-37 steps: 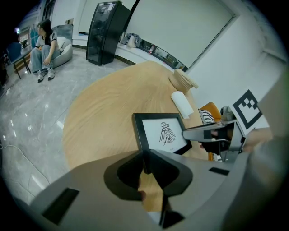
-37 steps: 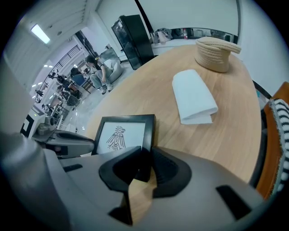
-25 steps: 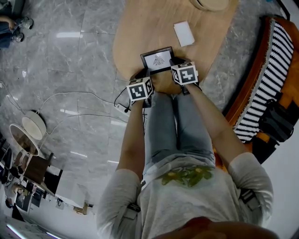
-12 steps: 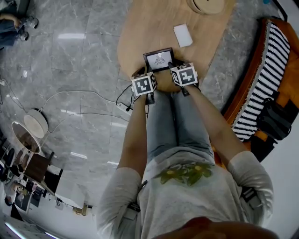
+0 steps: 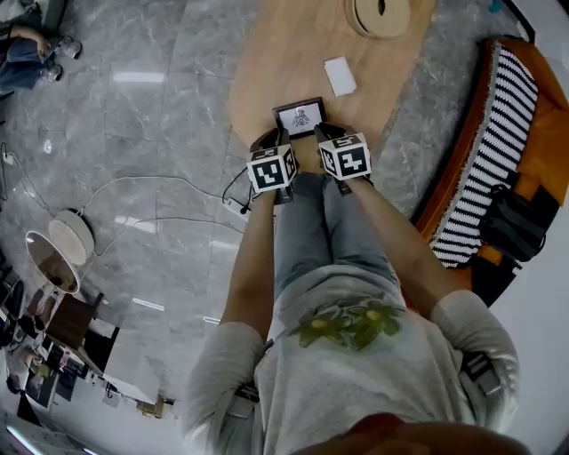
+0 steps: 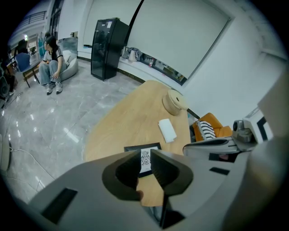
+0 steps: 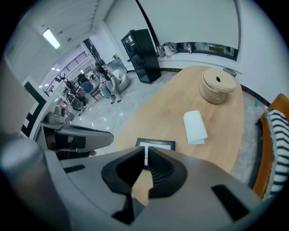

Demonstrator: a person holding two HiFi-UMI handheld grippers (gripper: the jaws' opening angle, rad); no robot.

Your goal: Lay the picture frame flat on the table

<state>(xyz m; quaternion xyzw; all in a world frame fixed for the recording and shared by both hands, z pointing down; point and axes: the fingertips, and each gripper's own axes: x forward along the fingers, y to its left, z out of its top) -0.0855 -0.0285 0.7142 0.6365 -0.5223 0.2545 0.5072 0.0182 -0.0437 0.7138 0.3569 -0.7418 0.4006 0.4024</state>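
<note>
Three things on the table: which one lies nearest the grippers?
The black picture frame, flat at the near edge of the table. The white folded pad lies mid-table, the round wooden piece at the far end.

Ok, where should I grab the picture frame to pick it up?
Probably by its dark border on one short side, coming down from above. The picture frame lies flat on the table, so only its thin outer edges give anything to pinch.
</note>
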